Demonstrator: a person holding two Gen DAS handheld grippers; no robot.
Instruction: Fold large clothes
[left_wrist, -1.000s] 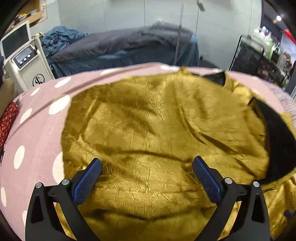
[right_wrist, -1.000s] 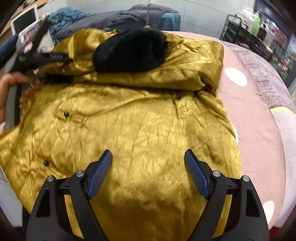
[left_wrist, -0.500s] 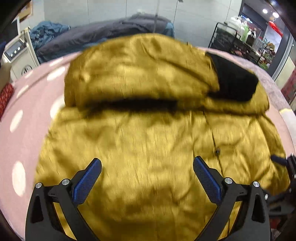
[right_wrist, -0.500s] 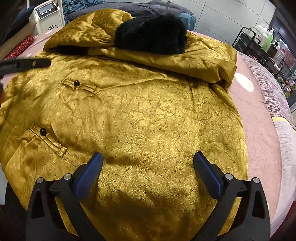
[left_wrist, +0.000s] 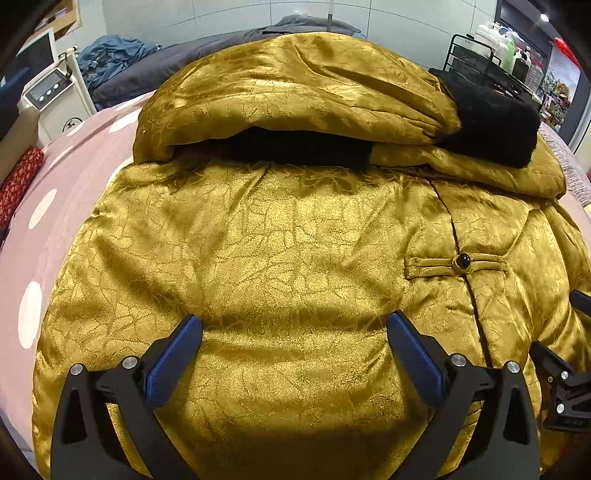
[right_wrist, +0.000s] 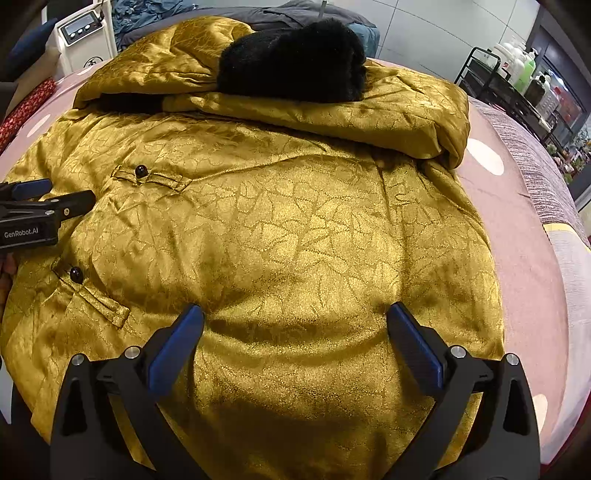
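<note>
A gold jacket (left_wrist: 288, 258) is spread front-up over a pink spotted bedcover (left_wrist: 55, 192), with its upper part folded over toward the far side so that a black fur cuff (right_wrist: 295, 62) rests on top of the fold. Two black buttons (right_wrist: 141, 170) are seen on fabric tabs along the front closure. The left gripper (left_wrist: 294, 339) is held just above the lower part of the jacket, its jaws spread wide with nothing pinched. The right gripper (right_wrist: 294, 332) is held beside it over the same cloth; its jaws have just been opening and now stand fully apart, with only flat fabric below them.
</note>
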